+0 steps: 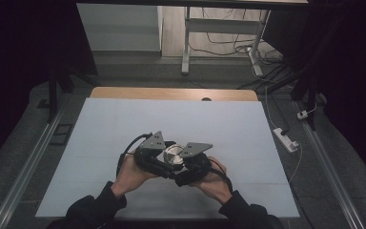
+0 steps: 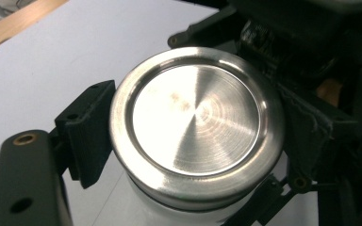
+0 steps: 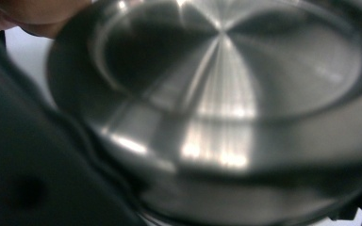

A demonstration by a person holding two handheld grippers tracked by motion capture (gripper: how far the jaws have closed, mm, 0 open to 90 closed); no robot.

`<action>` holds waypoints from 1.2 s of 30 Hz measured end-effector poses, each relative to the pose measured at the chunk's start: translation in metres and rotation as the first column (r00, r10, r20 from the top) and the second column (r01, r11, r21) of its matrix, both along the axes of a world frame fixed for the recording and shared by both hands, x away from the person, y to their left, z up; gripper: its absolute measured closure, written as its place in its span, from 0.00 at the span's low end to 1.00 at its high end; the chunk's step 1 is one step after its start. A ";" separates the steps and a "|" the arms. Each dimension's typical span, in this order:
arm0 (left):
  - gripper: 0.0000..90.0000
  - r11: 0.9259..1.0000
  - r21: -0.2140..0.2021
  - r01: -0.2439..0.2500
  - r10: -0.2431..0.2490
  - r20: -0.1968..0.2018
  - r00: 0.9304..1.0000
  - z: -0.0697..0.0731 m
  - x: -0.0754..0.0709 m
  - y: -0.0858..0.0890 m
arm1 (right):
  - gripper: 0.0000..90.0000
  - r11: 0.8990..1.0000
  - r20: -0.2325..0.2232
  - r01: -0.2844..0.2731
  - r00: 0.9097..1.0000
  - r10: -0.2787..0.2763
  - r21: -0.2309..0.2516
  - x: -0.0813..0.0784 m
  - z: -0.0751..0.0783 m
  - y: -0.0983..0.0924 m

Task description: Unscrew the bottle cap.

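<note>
Both tools at near-centre of table (image 1: 124, 119). Left tool (image 1: 164, 160) and right tool (image 1: 187, 164) clamp steel lid (image 2: 195, 122) of white container. Likely unscrewing; next needs counter-twist.

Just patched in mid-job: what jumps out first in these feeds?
A shiny round steel lid with a brushed, recessed top, sitting on a white container, dominates both gripper views. In the high view it sits near the front middle of the white table sheet, with the left gripper and right gripper crowded against it from either side. In the left gripper view a black jaw presses against the lid's rim on each side.
</note>
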State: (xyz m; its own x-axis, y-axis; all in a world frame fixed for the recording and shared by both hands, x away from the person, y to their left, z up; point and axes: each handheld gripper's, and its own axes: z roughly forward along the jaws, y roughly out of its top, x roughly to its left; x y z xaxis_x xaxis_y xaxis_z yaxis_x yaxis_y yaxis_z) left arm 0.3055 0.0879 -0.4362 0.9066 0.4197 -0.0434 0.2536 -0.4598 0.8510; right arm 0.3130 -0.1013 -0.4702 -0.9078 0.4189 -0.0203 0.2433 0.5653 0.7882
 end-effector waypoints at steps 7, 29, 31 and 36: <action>0.21 1.000 -0.012 -0.003 0.003 0.001 1.000 0.006 0.001 0.008 | 0.17 1.000 0.004 0.004 1.000 -0.004 0.012 0.000 0.000 -0.001; 0.21 1.000 -0.014 0.021 -0.020 0.014 1.000 0.020 -0.005 0.029 | 0.17 0.999 0.016 0.026 1.000 -0.027 0.027 0.005 0.004 -0.009; 0.21 1.000 -0.015 0.025 -0.025 0.014 1.000 0.021 -0.008 0.031 | 0.17 0.999 0.019 0.032 0.999 -0.033 0.028 0.006 0.005 -0.011; 0.21 0.999 -0.020 0.034 -0.034 0.011 0.999 0.022 -0.013 0.033 | 0.17 0.999 0.020 0.041 0.999 -0.041 0.033 0.007 0.006 -0.013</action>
